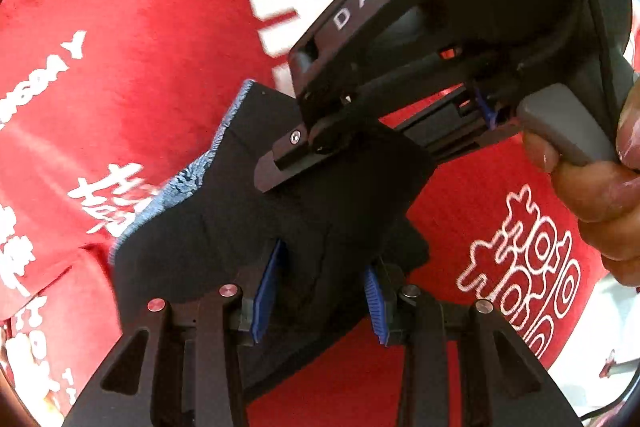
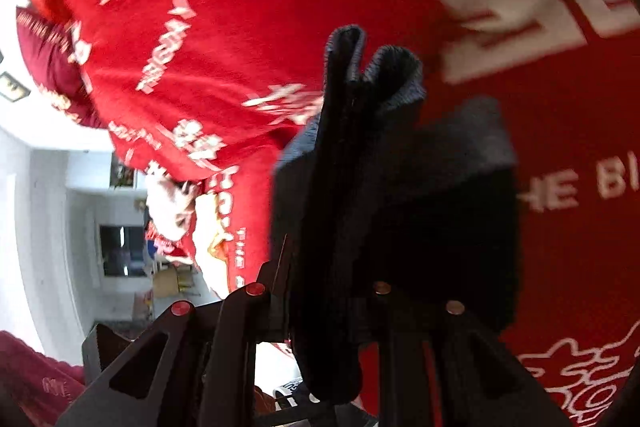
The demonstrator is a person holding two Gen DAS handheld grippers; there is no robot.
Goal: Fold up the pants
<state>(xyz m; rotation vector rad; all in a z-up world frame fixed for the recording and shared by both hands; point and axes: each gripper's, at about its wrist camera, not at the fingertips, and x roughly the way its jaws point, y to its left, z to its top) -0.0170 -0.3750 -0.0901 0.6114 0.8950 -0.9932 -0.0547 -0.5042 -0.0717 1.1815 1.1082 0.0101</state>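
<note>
Between the blue pads of the left gripper [image 1: 320,291] a bunched fold of the pants [image 1: 224,227] was clamped, the fingers [image 1: 266,291] drawn narrow on the cloth. The pants were dark, near black, with a lighter blue denim-like edge showing along the upper left border. The right gripper [image 1: 280,163] pinched the same garment at a raised edge, its handle held by a hand [image 1: 600,179]. In the right wrist view its fingers, hidden by cloth, stood close together on thick doubled folds of the pants [image 2: 384,163], whose ribbed greyish edges rose in two rounded humps. Below lay a red cloth [image 1: 152,59] printed with white lettering.
</note>
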